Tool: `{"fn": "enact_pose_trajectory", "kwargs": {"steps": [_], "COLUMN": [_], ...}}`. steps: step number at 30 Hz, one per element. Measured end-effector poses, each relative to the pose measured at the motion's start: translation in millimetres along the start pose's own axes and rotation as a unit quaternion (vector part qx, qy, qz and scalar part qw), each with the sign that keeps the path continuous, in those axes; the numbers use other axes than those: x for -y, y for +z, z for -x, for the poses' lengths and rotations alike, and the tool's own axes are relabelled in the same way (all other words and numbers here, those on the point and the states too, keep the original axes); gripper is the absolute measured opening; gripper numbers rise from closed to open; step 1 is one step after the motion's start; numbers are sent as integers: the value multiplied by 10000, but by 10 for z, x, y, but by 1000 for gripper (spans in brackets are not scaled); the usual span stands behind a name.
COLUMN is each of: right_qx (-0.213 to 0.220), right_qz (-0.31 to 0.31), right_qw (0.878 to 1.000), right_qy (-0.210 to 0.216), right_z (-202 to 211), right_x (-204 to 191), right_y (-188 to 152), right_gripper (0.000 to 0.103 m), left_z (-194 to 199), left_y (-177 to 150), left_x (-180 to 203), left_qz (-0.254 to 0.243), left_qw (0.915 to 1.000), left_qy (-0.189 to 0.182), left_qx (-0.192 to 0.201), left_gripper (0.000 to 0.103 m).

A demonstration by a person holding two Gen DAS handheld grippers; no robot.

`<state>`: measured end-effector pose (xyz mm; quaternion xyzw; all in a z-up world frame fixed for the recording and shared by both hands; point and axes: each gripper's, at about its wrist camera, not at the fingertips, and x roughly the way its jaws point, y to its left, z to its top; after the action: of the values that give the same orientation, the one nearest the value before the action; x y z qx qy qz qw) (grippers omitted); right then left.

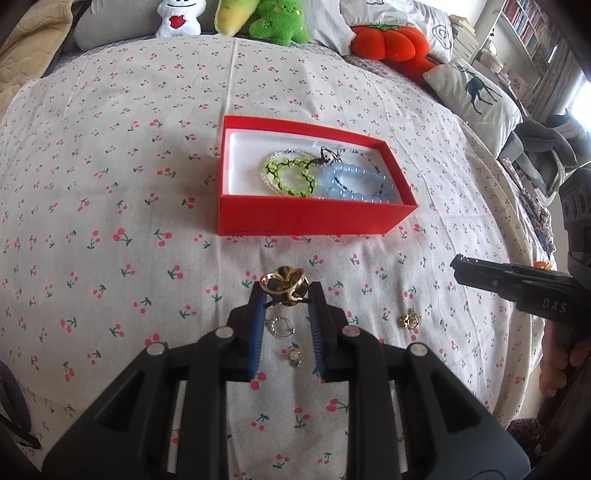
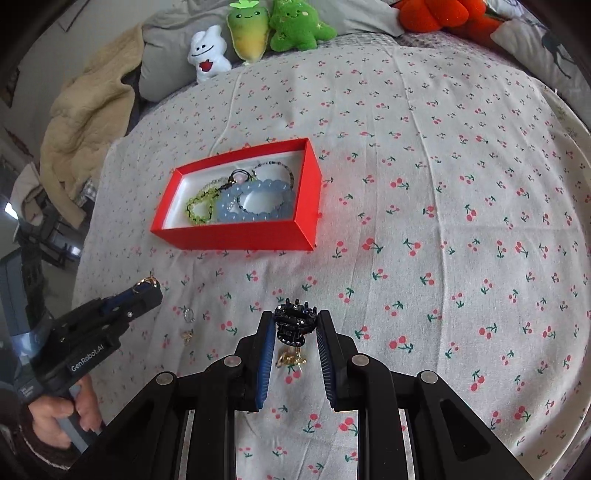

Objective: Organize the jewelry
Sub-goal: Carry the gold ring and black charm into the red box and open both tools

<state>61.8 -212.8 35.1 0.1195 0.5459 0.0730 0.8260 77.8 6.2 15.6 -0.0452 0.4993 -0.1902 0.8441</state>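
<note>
- My left claw (image 1: 284, 295) is angled steeply down toward the bed (image 1: 110, 177), its jaws drawn close and pinching a gold flower-shaped ornament (image 1: 283, 286) at their tips; the piece is clear of the cherry-print sheet, on the near side of the red box (image 1: 314, 218).
- My right claw (image 2: 295, 323) tilts down the same way, jaws narrowed onto a small black hair claw clip (image 2: 293, 321) held at the tips, also nearer to me than the red box and off toward its right end.
- In the right wrist view my left hand (image 2: 62, 417) wraps the grip of its tool low at the left edge, the tool's nose pointing up toward the box.
- In the left wrist view my right hand (image 1: 561, 365) shows at the right edge, holding its tool so the nose points leftward.
- The red box sits open on the bed and holds a light blue bead bracelet (image 1: 354, 182), a yellow-green bead bracelet (image 1: 291, 175) beside it, and a thin beaded strand (image 1: 354, 151) against the far wall.
- Loose on the sheet in front of the box: a thin silver ring (image 1: 281, 326), a small gold stud (image 1: 294, 357) just nearer to me than the ring, and a gold charm (image 1: 409, 319) off to the right.
- Beyond the box, plush toys (image 2: 255, 33) line the head of the bed.
</note>
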Motion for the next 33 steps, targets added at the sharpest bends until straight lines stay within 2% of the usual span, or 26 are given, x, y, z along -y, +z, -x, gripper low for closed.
{"fn": "enact_pose_trajectory", "kwargs": {"steps": [8, 14, 25, 33], "right_qx": [628, 1041, 1111, 1066], "right_qz": [108, 81, 13, 32], "right_qw": [9979, 9945, 9938, 9942], "right_qy": [-106, -75, -21, -105], "right_z": [-11, -63, -240, -301], "right_x": [-265, -370, -358, -353], "right_y": [251, 405, 525, 533], "right_gripper": [23, 23, 23, 23], "left_z": [88, -44, -273, -128], "left_y": [278, 456, 567, 522], "left_x": [-14, -50, -55, -14], "left_qz": [53, 123, 33, -131], "left_qw": [9992, 9986, 9985, 9975], "left_qy": [23, -28, 1, 308], "left_qx": [389, 522, 545, 618], "left_gripper": [25, 25, 25, 44]}}
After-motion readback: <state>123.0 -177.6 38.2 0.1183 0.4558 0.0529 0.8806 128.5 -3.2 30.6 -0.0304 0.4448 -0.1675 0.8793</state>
